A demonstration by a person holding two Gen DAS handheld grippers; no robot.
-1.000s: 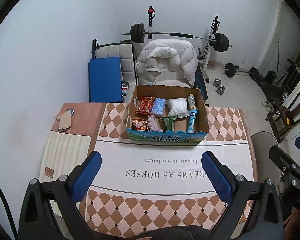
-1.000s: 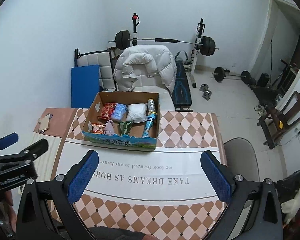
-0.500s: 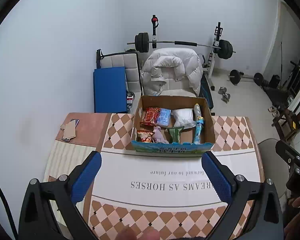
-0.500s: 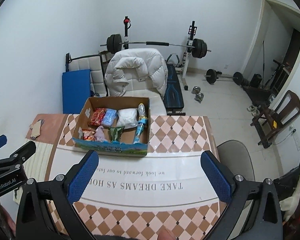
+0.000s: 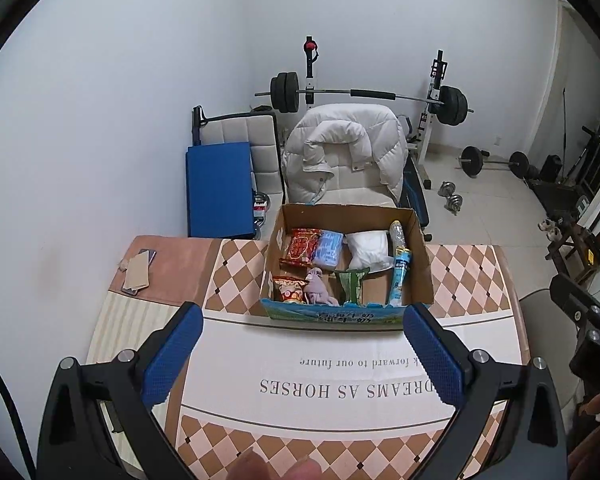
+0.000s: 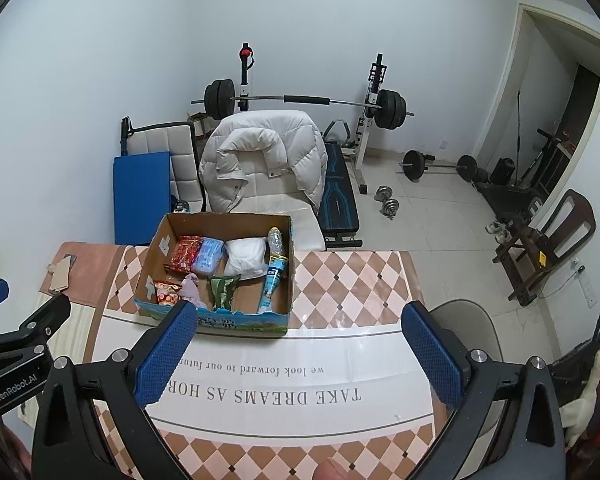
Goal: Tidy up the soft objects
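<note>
- Left wrist view: the left claw is spread wide and grips nothing; its blue pads hang above the worktop, on the near side of the cardboard box.
- The box stands at the far middle of the checked worktop, touching the far edge of the white printed band.
- Back row of the box, left to right: red snack packet, light-blue tissue pack, white soft bundle.
- Front row, left to right: orange snack bag, pale purple soft toy, green pouch; a plastic bottle lies along the right wall.
- A piece of cardboard lies on the worktop's left end, well apart from the box. Part of the right claw's body shows at the right edge.
- Right wrist view: the right claw is likewise wide open and empty, hovering over the printed band just right of the box.
- The same contents show: white soft bundle, purple soft toy, green pouch, bottle.
- Behind the worktop a white padded jacket drapes a chair, with a barbell rack against the wall. The left claw's body appears at the left edge.
</note>
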